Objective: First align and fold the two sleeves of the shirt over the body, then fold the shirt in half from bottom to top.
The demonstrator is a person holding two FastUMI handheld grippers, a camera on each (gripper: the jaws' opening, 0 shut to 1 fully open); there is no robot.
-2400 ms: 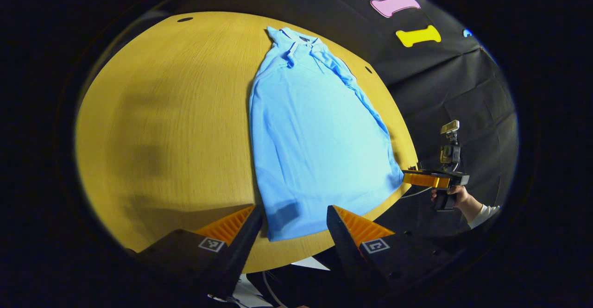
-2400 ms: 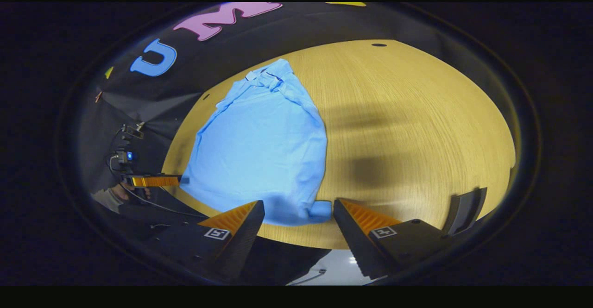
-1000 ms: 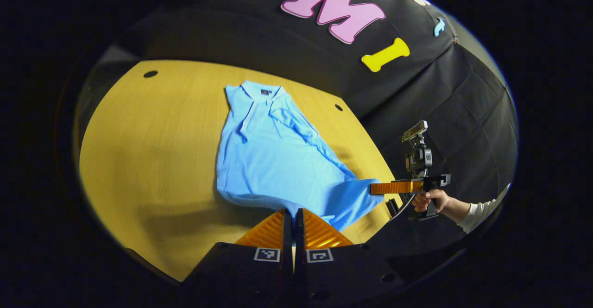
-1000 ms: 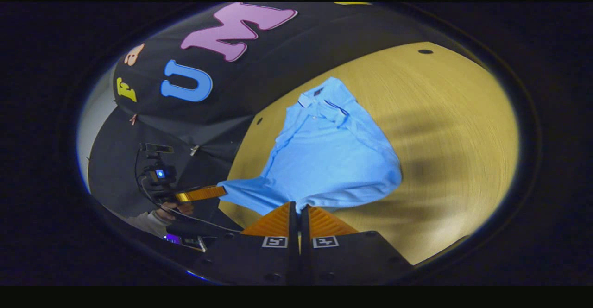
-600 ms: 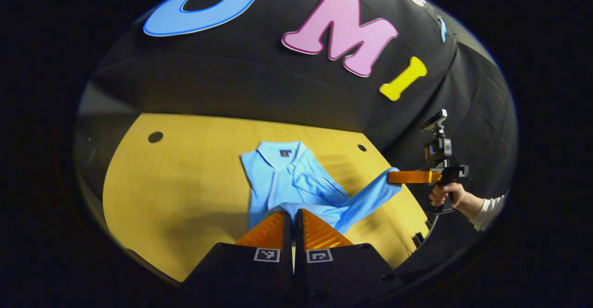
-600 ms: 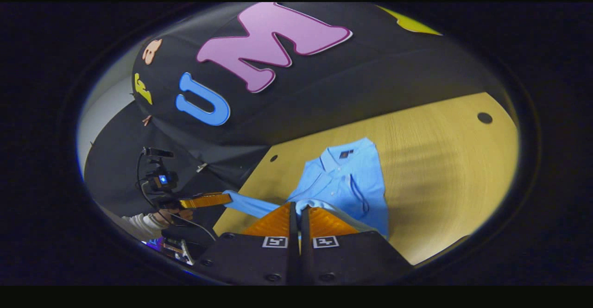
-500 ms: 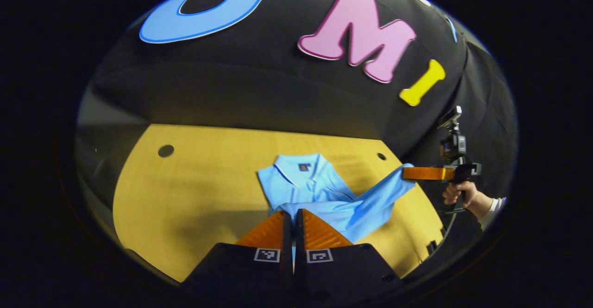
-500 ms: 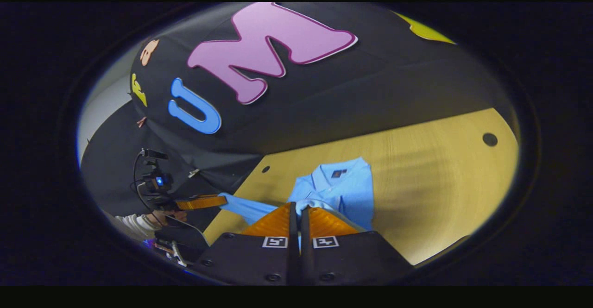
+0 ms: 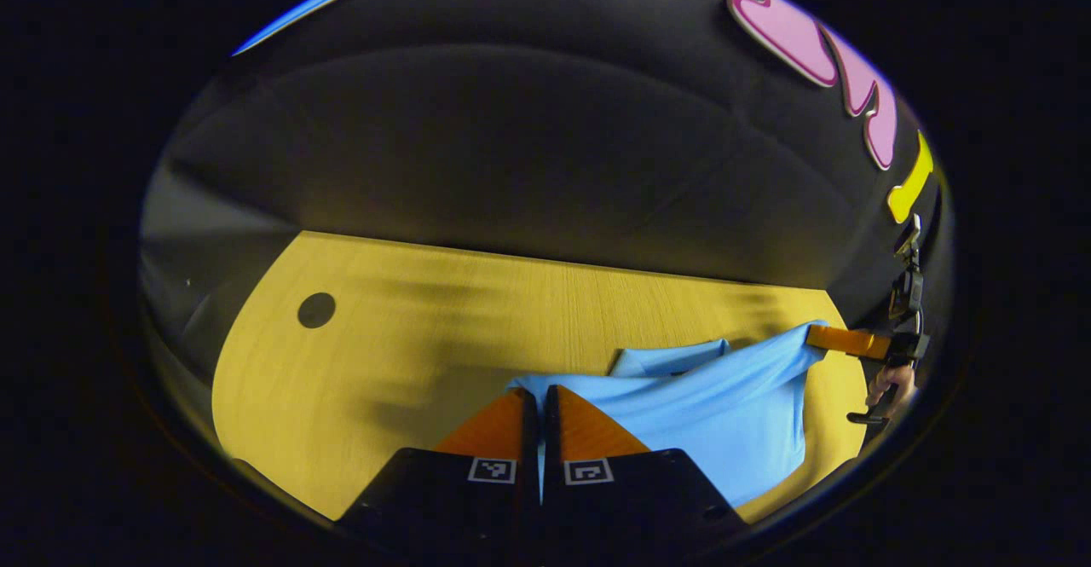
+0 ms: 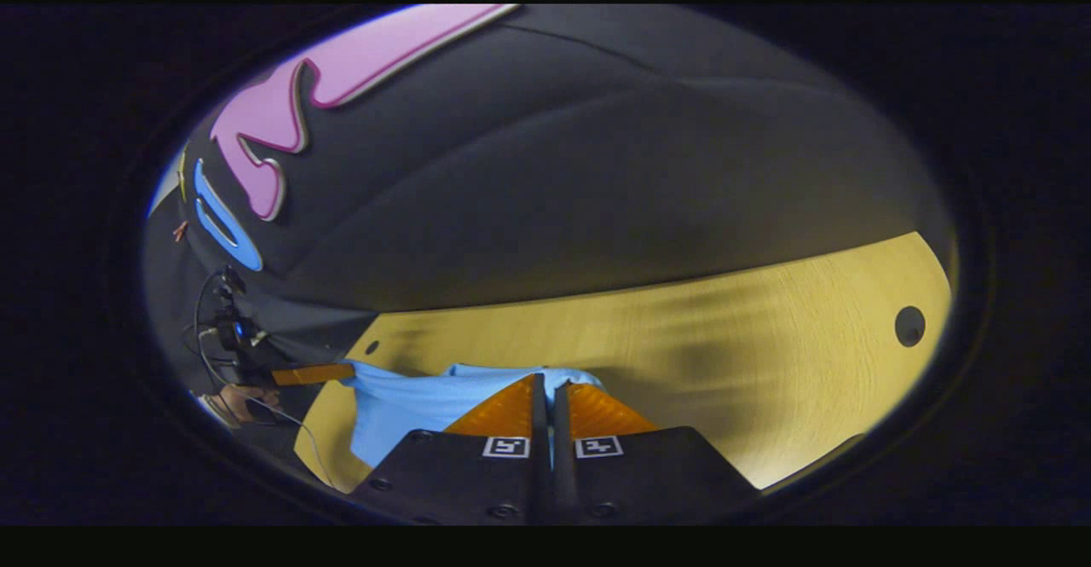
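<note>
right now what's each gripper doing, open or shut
Left gripper: shut on the shirt, at a hem corner.
Right gripper: shut on the shirt's other hem corner.

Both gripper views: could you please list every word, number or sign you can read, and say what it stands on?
No readable text.
The markers on the left tongs: coded square patterns, not words.
Those on the right tongs: the same.
On the shirt: no print or tag shows.

Light-blue shirt [image 9: 724, 413], hem lifted
</note>
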